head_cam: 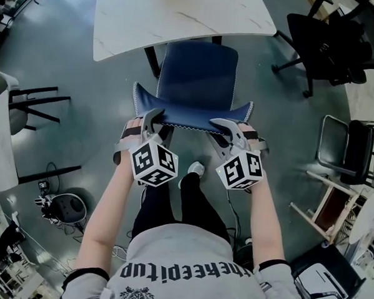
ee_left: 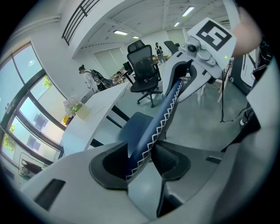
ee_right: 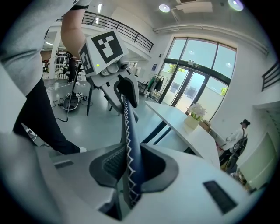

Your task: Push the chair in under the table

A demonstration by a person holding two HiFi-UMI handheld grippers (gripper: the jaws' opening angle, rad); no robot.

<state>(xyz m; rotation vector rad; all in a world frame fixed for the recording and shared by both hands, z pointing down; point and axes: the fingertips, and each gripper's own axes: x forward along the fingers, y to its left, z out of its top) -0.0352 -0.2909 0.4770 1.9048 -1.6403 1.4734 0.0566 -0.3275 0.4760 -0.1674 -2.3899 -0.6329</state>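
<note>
Blue upholstered chair with white zigzag stitching (head_cam: 197,71) sits at centre frame. Its seat front is tucked beneath the white marble-look bench (head_cam: 181,14) along the top, and its backrest (head_cam: 192,116) is nearest me. Right tool (head_cam: 229,129), at the lower right of the backrest, is pinching the top edge between its pads. Left tool (head_cam: 152,122), at the lower left, stands spread and only straddles that edge, so it's loose on that corner. We're mid-push, I'd say, with most of the seat yet to go under. To do it well, I push both corners evenly toward the top of the frame, so the chair runs straight between the dark bench legs (head_cam: 153,61). Slow does it: a lopsided shove from my firmer right side could skew it into a leg.
</note>
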